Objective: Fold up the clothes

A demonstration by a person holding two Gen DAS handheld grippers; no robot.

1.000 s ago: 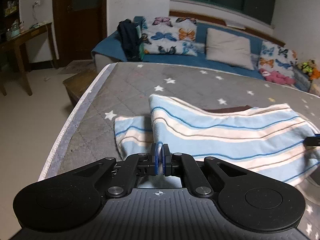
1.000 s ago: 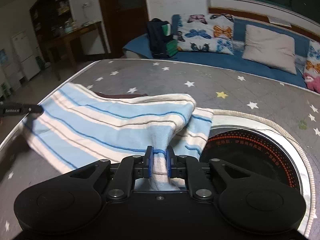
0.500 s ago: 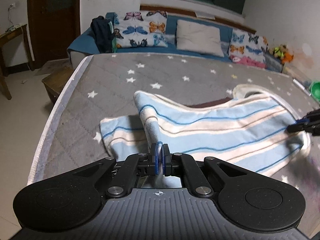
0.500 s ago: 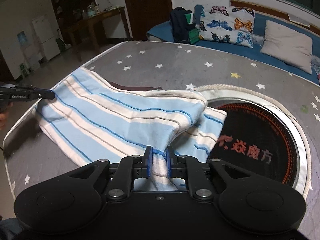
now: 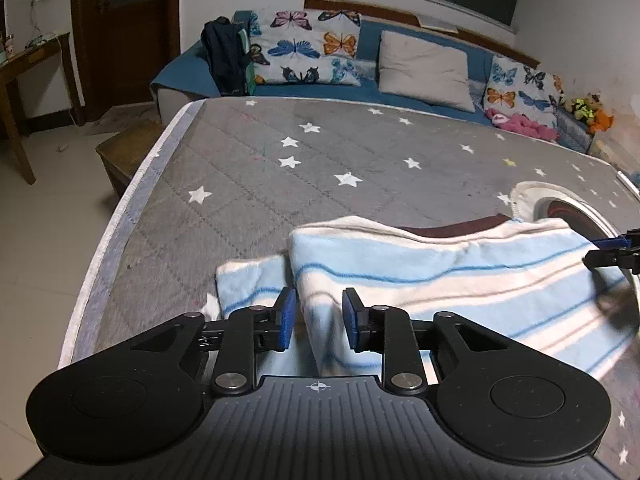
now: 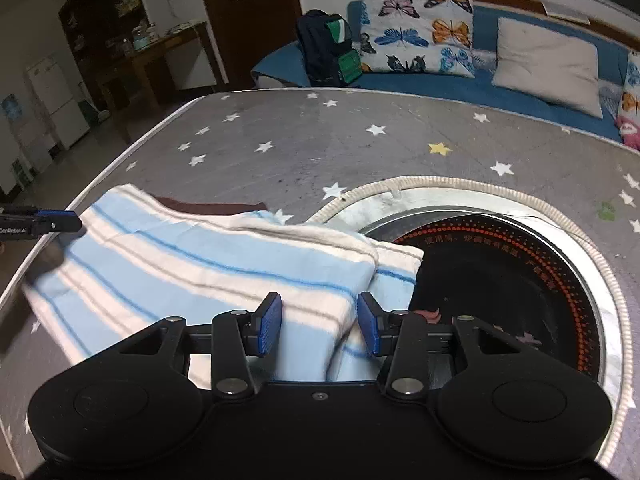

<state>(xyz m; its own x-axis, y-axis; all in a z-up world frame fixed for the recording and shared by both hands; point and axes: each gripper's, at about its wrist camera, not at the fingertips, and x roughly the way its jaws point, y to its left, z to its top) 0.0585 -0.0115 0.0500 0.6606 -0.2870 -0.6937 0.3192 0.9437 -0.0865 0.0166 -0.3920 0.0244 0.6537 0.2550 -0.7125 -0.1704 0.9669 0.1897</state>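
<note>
Left gripper (image 5: 316,318) and right gripper (image 6: 319,328) gape wide over the striped garment (image 5: 460,276); only the right view shows the black induction cooktop (image 6: 500,276).

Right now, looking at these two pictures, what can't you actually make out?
- Dark brown cloth: mostly hidden under the striped towel, both views.
- Towel's near edge: behind the left gripper and right gripper, whose fingers stand apart.
- Round cooktop lettering: too small; cut off by the left view's edge.

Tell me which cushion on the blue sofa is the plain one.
The beige cushion, second from the left, sits between two butterfly-print cushions. It alone has no pattern.
</note>
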